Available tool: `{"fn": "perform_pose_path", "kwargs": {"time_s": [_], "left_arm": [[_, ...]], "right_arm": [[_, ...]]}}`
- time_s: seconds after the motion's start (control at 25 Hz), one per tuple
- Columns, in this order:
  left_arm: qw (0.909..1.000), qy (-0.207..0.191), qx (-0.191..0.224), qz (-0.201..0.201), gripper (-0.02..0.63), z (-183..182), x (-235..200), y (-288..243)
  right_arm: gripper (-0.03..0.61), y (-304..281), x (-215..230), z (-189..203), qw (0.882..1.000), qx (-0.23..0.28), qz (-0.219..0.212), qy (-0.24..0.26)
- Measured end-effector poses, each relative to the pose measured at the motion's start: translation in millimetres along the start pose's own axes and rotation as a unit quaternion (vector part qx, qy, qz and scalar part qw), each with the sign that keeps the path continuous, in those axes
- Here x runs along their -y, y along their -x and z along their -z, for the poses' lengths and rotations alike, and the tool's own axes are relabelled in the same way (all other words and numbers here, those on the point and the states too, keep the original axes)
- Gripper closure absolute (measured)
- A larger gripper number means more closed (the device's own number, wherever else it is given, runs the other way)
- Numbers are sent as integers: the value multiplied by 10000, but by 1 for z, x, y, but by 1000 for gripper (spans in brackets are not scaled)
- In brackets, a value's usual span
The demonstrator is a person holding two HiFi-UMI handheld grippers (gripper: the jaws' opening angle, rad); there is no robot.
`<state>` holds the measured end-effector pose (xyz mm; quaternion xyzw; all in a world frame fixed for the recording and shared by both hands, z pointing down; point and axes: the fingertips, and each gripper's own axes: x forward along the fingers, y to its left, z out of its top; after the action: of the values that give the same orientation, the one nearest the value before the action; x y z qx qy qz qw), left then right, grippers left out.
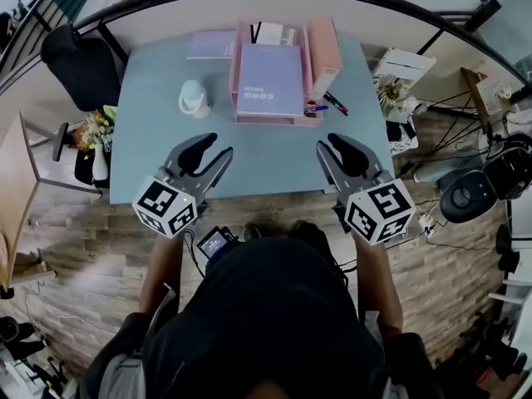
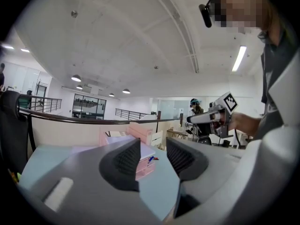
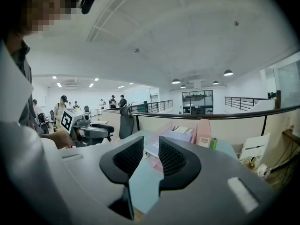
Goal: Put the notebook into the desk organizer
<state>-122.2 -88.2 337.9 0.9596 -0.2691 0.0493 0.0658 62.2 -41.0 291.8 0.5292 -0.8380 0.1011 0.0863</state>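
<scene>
The left tool stands wide open with nothing between its jaws. The right tool is narrowed almost to touching and is also empty. Both hover above the near edge of the bench, well apart from each other and touching nothing.

Around the bench lie a wooden floor and a black chair at the far left corner. The pink organizer stands at the far side of the bench. The purple notebook lies flat on its top tray. A lavender book lies on the bench just left of the organizer, with a white mug nearer. Pens lie by the organizer's right corner.

Only the gripper views show the white ceiling and a railing; the right one also shows distant people.
</scene>
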Motion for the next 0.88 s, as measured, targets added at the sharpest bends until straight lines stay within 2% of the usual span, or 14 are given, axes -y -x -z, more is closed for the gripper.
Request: {"fn": "perform_pose_path", "kwargs": {"time_s": [0.36, 0.88], "left_arm": [[9996, 229, -27, -139, 387, 8, -22, -9], [9949, 790, -260, -577, 387, 36, -68, -47]], "right_arm": [[497, -24, 9, 7, 9997, -170, -109, -123], [497, -85, 55, 38, 9963, -570, -374, -521]]}}
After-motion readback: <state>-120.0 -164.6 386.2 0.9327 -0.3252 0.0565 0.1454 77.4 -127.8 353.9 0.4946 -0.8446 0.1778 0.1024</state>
